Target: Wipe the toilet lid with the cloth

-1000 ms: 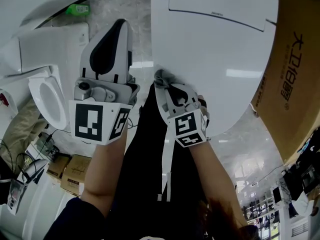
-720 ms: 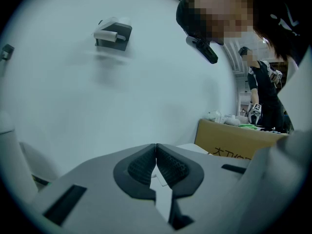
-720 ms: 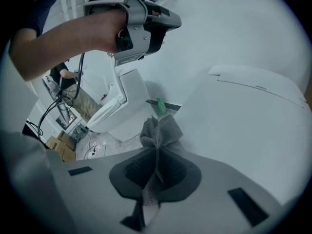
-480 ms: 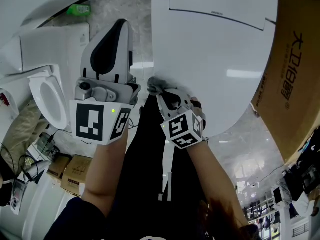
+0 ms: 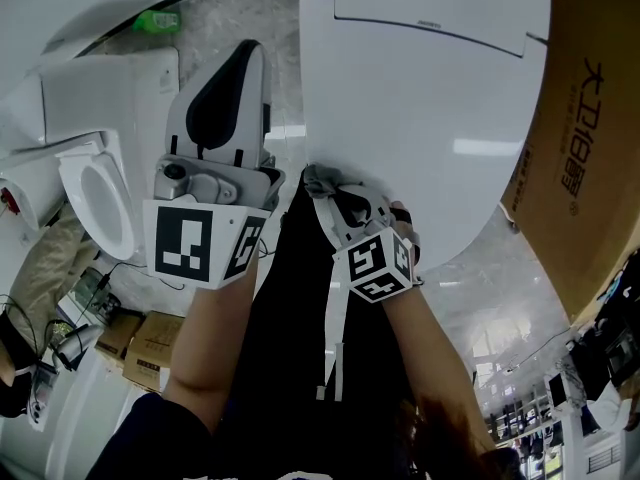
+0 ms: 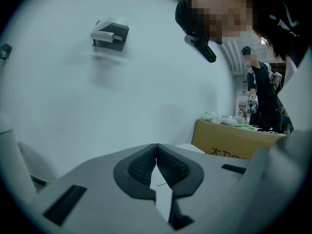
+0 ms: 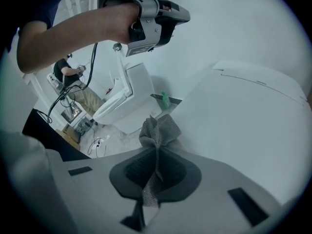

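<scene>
Toilet lid [image 5: 420, 118], white, with the grey cloth [image 7: 158, 130] at its 7 o'clock edge.
The right tool [image 7: 156, 167] is clamped tight on the cloth, whose bunched end sticks out past the tips at the lid's rim; the left tool [image 6: 156, 162], jaws together on nothing, is held at 9 o'clock of the lid; a cardboard box [image 5: 585, 138] stands at 3 o'clock.

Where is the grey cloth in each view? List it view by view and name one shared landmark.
Head view: the cloth is at centre, at the near edge of the toilet lid.
Left gripper view: not in it.
Right gripper view: lower centre, pinched in the right gripper.
Landmark: the toilet lid, upper right in the head view, right side in the right gripper view; the left gripper view shares only the cardboard box with the head view.
</scene>
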The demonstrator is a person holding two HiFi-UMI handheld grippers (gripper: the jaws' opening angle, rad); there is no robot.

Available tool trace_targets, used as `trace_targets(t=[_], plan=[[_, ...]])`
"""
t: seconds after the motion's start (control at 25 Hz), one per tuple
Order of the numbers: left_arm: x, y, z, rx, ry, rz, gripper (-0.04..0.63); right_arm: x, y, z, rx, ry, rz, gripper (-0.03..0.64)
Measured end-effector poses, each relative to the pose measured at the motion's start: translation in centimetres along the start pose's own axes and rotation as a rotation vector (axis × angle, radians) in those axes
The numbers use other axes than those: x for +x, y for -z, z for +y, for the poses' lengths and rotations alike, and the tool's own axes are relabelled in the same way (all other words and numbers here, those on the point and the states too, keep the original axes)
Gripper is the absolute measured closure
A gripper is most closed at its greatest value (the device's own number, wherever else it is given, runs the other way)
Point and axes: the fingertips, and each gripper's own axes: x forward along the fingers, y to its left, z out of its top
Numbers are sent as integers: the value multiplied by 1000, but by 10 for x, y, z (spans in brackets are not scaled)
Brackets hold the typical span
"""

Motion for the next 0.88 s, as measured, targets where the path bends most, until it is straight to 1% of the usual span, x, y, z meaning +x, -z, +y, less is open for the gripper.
trace_targets(t=[0.16,0.52,0.64,0.88], plan=[[1,-1,-3,3,9,-2,575,-17,14,-17,31,51,-8,583],[-1,-5,-13,18,28,-6,575,-69,54,-69,126,212,-21,583],[-1,-6,-21,22,34,-8,575,-83,66,-83,149,253,-25,583],[-4,-4,-38,29,46,-8,575,-113,90,-114,235,346,-48,583]])
